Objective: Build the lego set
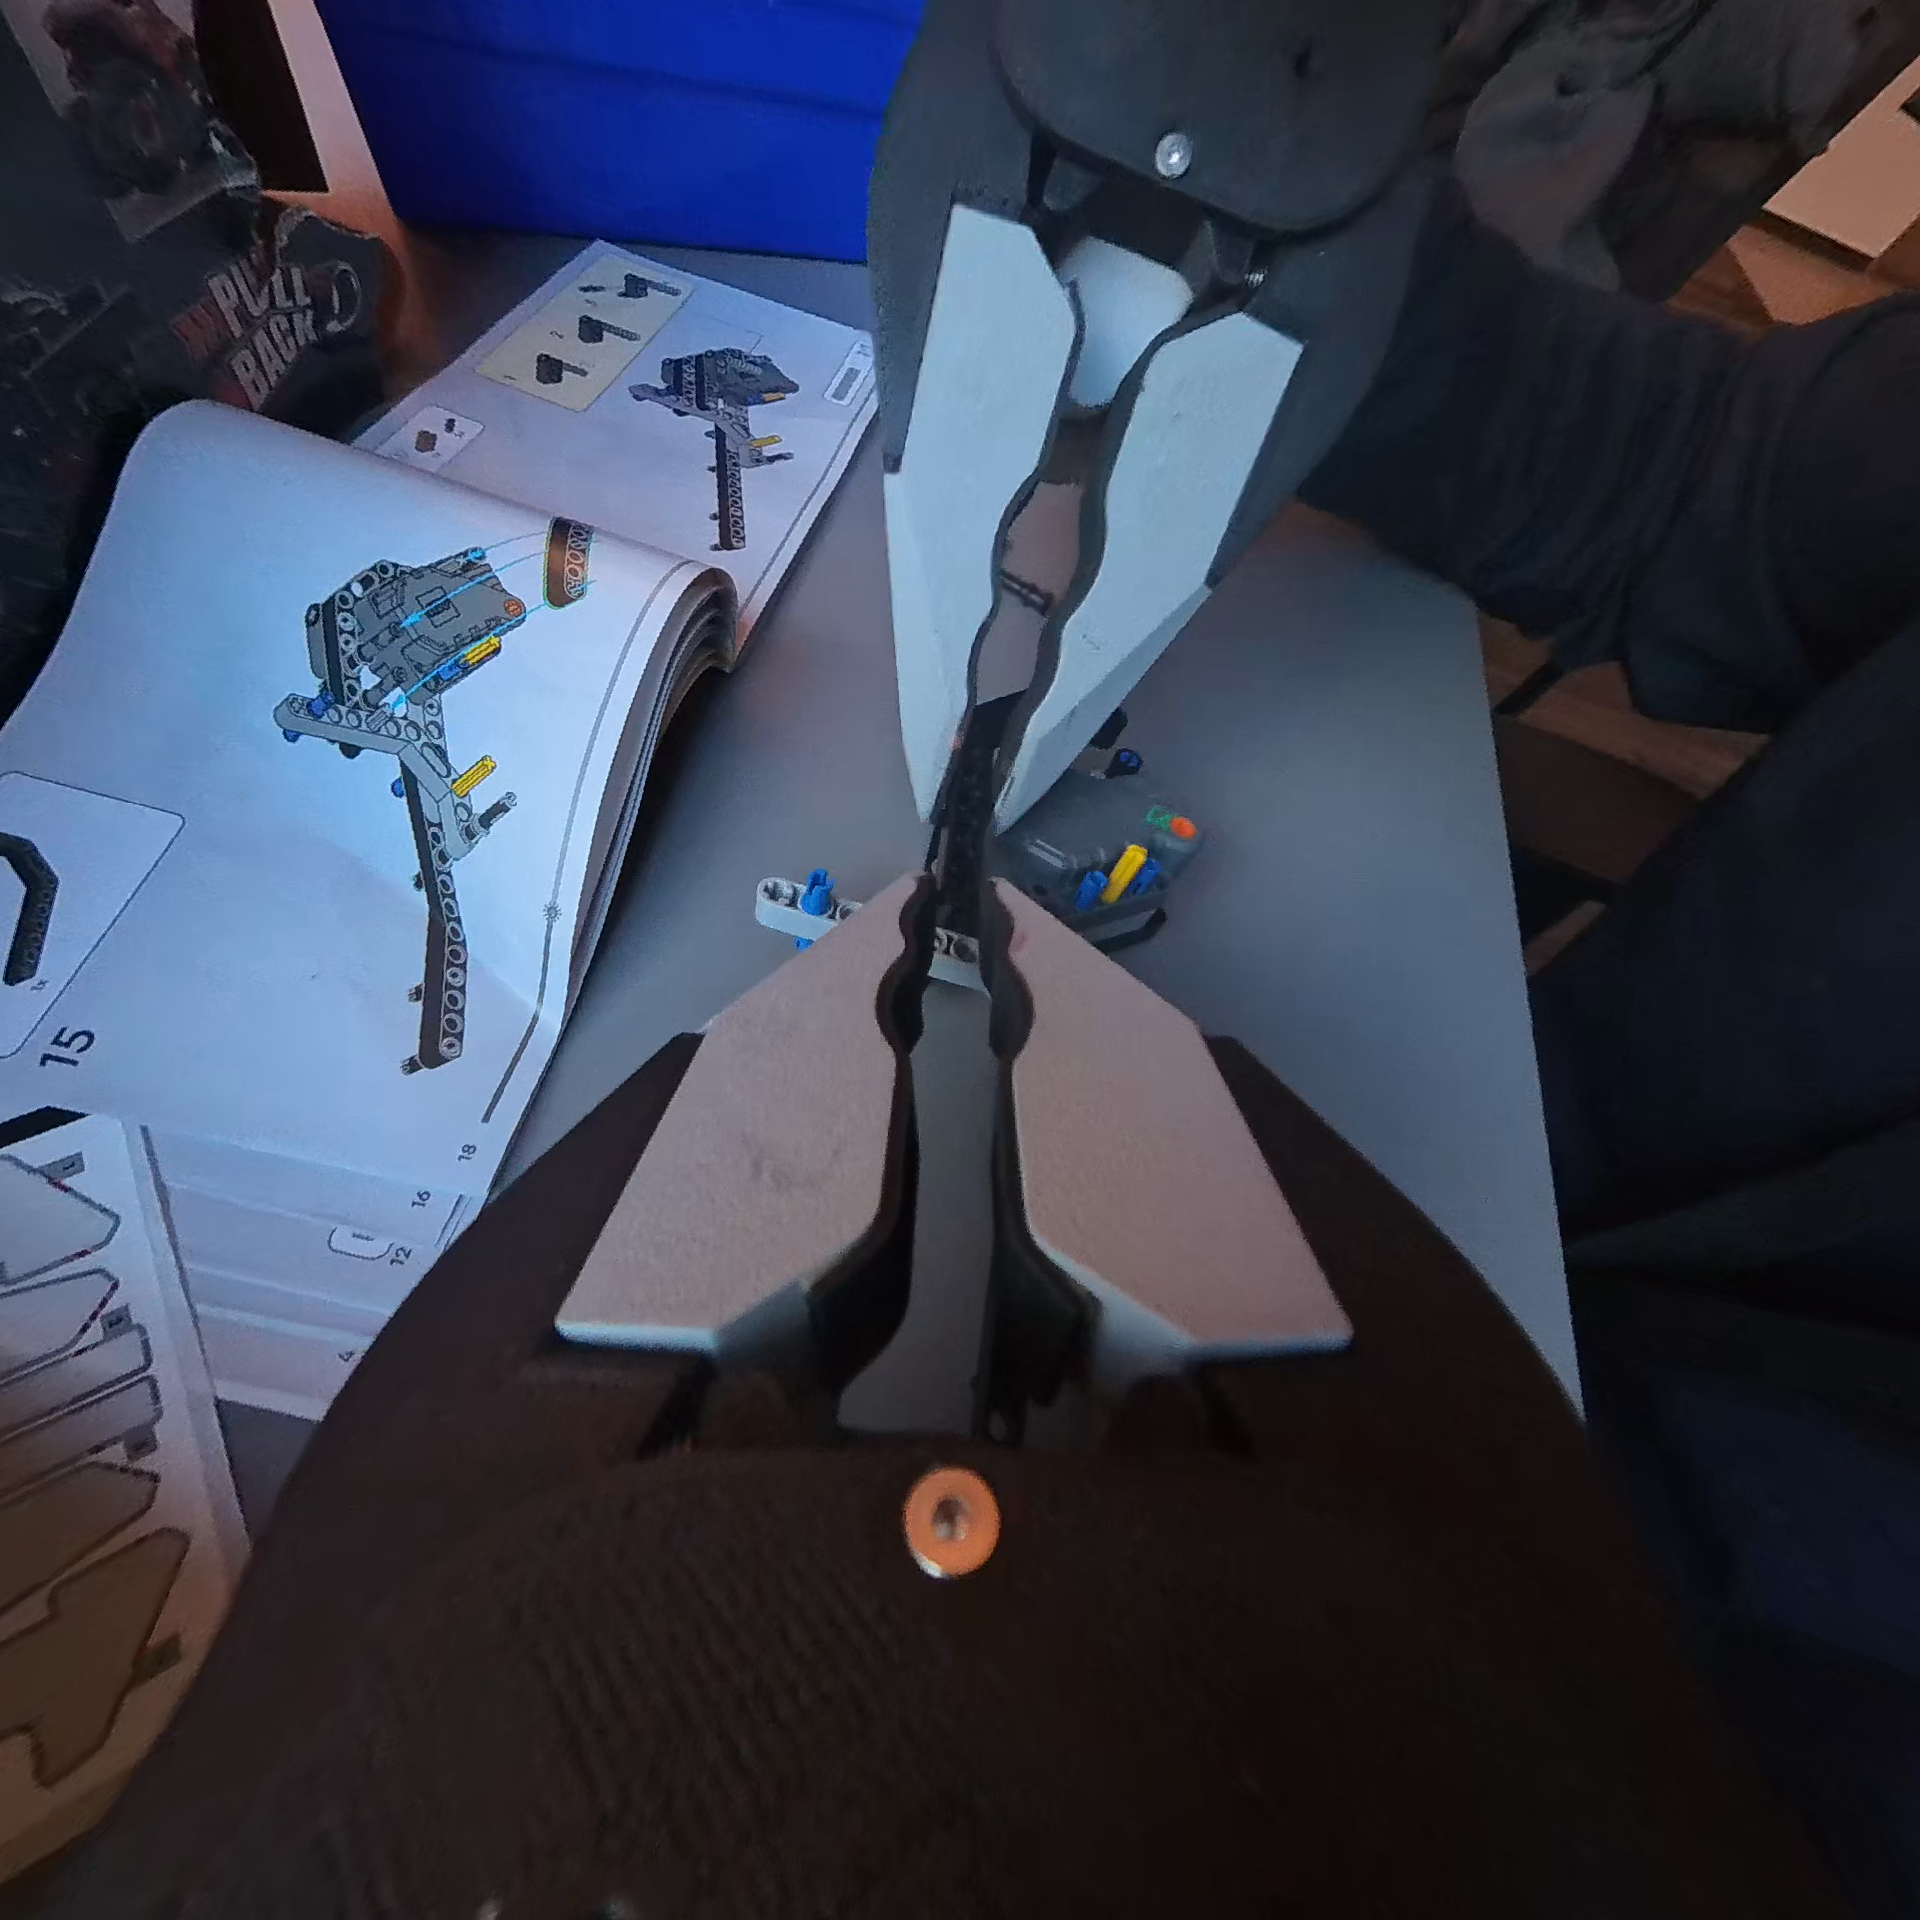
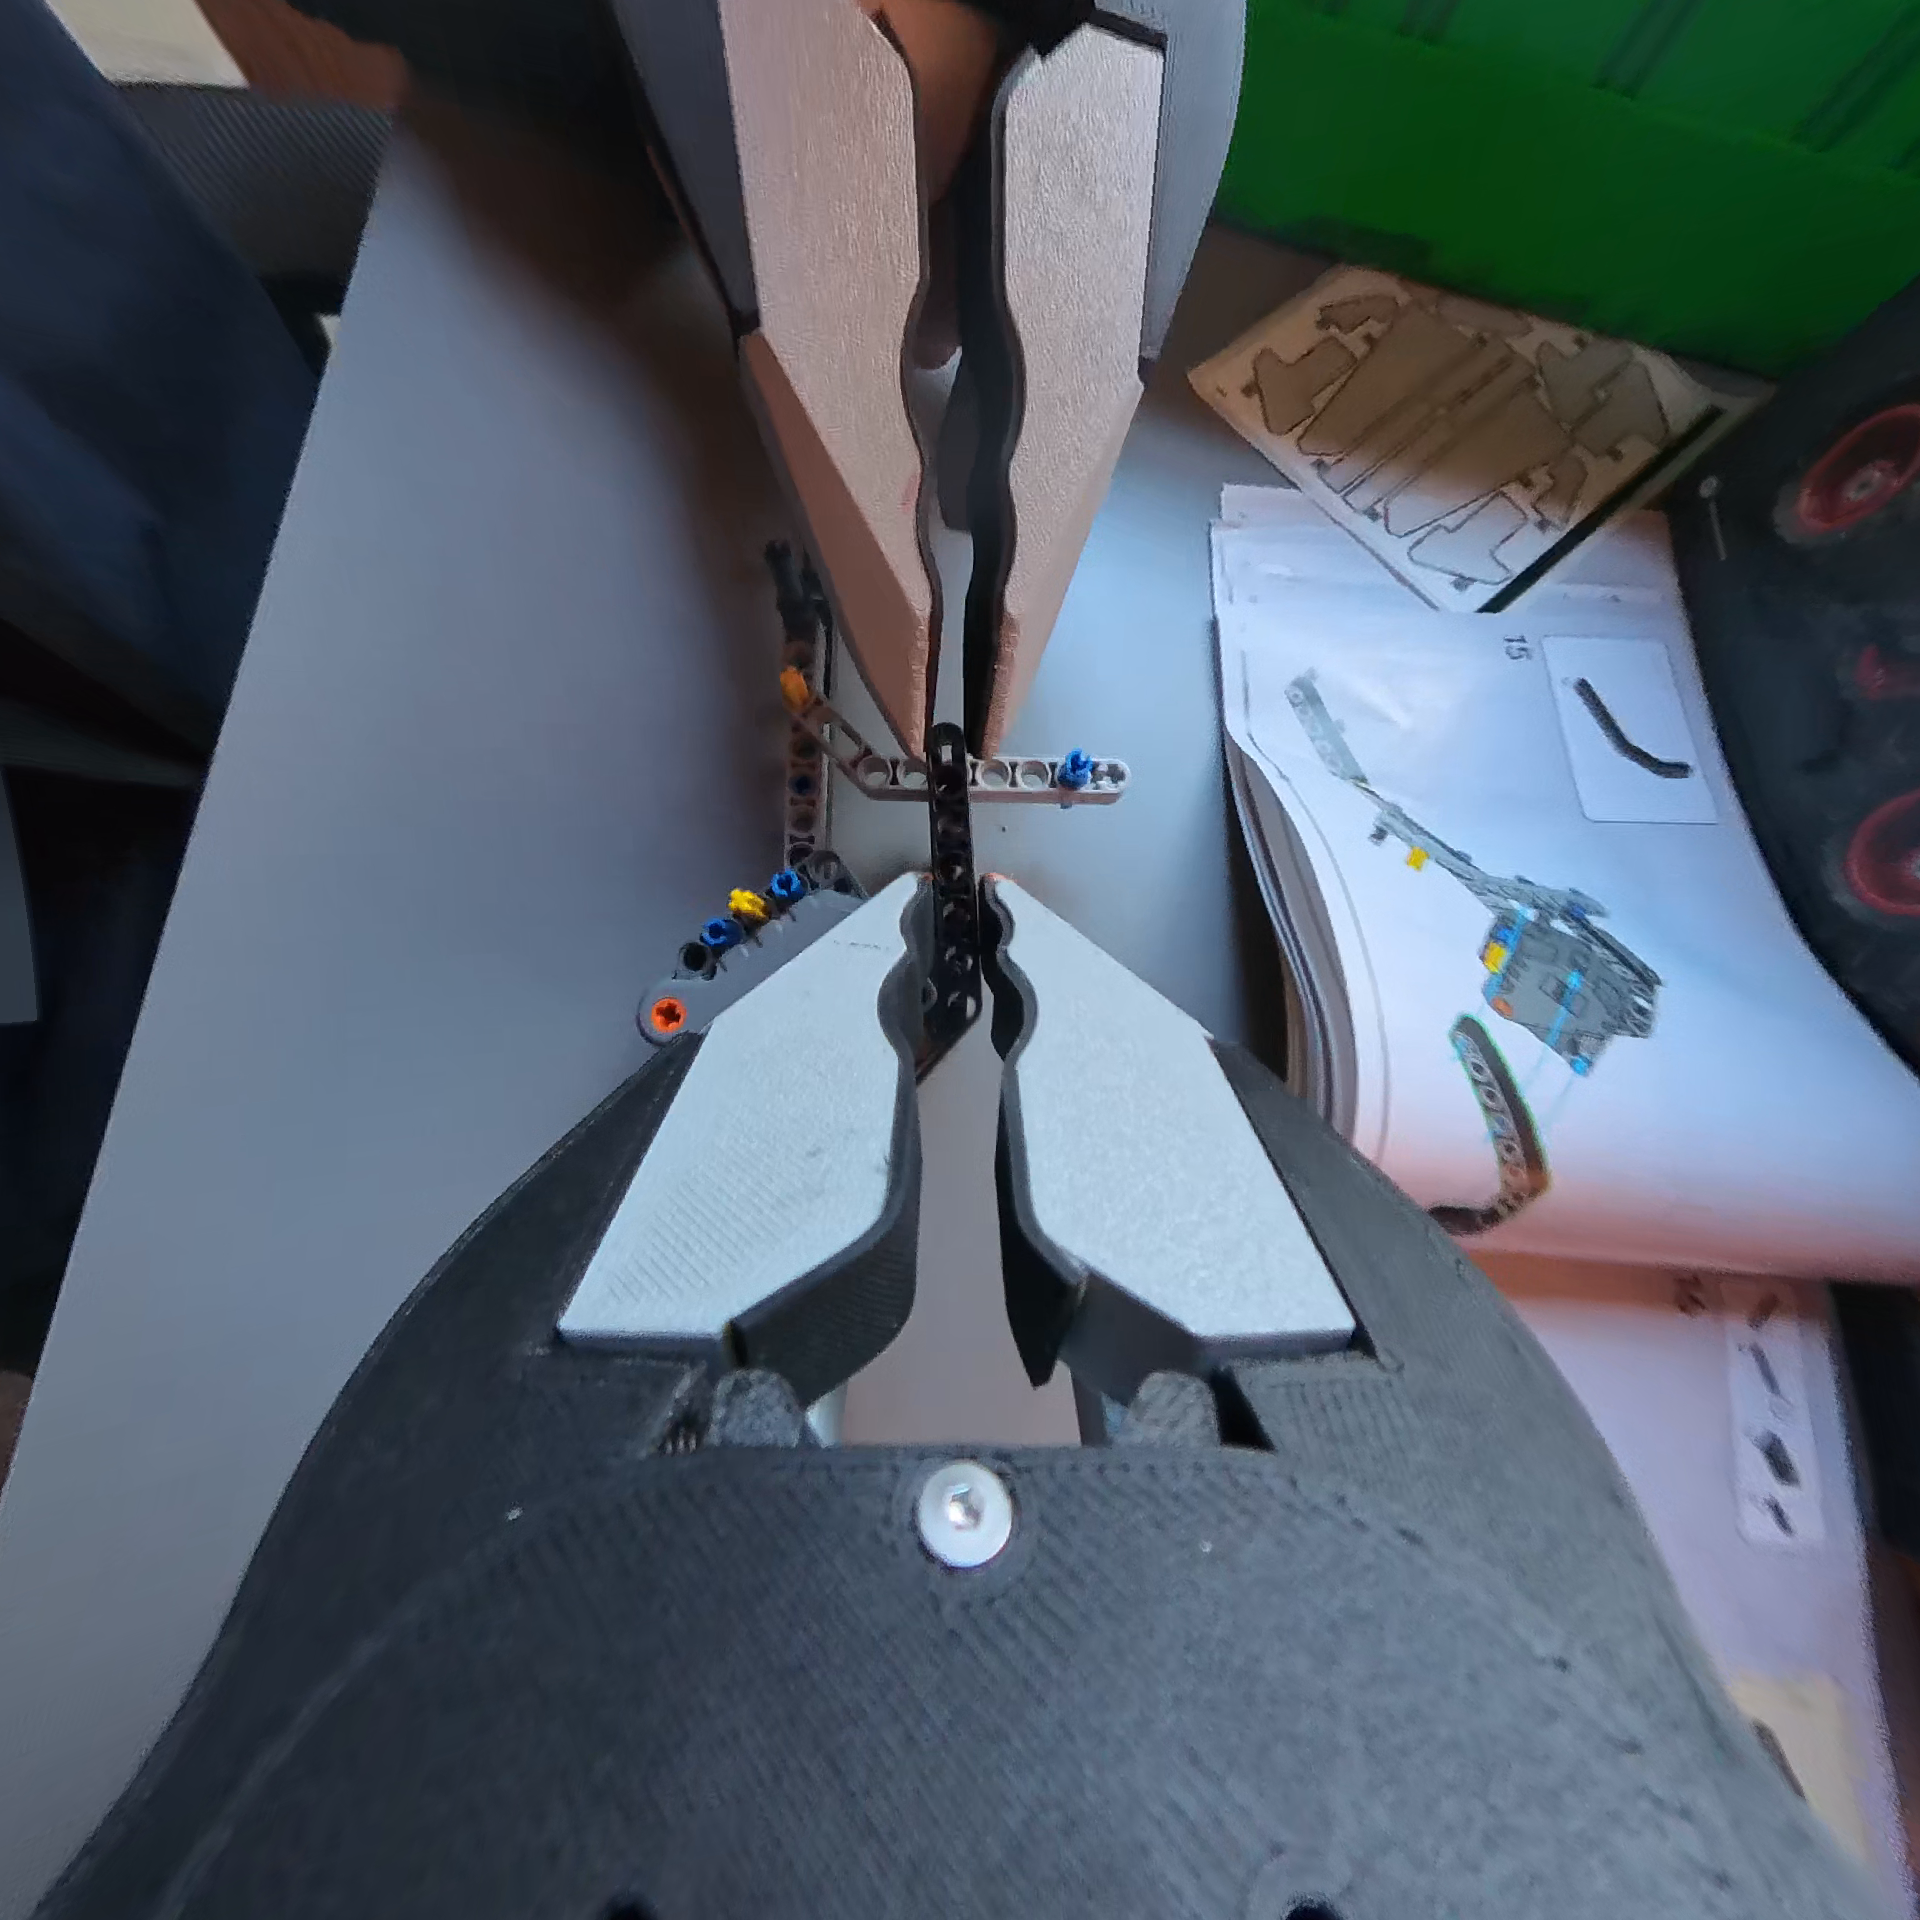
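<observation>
A thin black beam (image 2: 954,914) with a row of holes is gripped between both grippers, just above the grey table (image 2: 468,727). My right gripper (image 2: 954,896) is shut on its near end. My left gripper (image 2: 951,732) comes from the opposite side and is shut on its far end. In the left wrist view the black beam (image 1: 961,831) runs from my left gripper (image 1: 958,896) into the right gripper (image 1: 964,790). Beneath lies the partial model: a light grey beam (image 2: 997,774) with a blue pin (image 2: 1075,769), and a grey motor block (image 2: 727,966) with blue and yellow pins.
The open instruction booklet (image 1: 364,727) lies beside the model; it also shows in the right wrist view (image 2: 1558,935). A sticker sheet (image 2: 1455,416), the set's dark box (image 1: 156,260), a blue bin (image 1: 623,104) and a green bin (image 2: 1558,156) border the table. A dark sleeve (image 1: 1610,468) is behind the right gripper. My left and right fingertips are right by each other.
</observation>
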Action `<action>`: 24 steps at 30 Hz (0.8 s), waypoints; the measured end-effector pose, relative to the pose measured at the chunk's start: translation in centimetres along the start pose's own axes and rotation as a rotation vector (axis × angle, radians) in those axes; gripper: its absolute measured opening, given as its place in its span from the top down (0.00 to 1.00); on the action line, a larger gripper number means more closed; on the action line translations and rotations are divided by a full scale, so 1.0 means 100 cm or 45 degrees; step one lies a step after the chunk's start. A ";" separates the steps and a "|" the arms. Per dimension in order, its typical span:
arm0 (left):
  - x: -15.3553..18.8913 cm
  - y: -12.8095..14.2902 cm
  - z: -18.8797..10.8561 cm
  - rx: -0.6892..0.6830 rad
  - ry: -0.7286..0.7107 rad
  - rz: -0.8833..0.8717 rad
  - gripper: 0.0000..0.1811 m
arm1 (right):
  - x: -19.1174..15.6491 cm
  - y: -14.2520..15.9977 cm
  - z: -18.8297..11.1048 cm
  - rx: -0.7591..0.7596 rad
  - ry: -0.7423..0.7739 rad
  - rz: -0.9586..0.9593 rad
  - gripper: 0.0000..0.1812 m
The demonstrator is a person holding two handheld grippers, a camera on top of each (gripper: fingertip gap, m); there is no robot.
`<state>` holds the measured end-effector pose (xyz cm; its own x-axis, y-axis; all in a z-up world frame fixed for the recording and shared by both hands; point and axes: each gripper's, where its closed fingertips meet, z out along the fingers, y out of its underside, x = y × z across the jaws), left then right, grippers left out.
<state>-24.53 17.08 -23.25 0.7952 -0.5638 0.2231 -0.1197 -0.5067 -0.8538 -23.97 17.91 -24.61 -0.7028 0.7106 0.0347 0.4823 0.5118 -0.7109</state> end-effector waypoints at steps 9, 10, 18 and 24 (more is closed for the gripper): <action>-0.001 0.001 0.000 0.011 0.014 -0.023 0.98 | -0.001 0.002 0.002 -0.007 -0.001 0.013 0.98; -0.001 0.001 0.000 0.010 0.016 -0.026 0.98 | -0.001 0.001 0.001 -0.001 0.005 0.007 0.98; -0.001 0.001 -0.001 0.002 0.013 -0.008 0.98 | -0.002 -0.001 0.003 0.039 -0.007 0.026 0.98; -0.002 0.002 -0.002 -0.003 0.021 -0.014 0.98 | -0.001 -0.005 0.003 0.061 0.012 0.010 0.97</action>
<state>-24.80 16.94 -23.39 0.7867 -0.5688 0.2398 -0.1125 -0.5140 -0.8504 -24.35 17.45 -24.50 -0.6938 0.7193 0.0356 0.4622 0.4827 -0.7439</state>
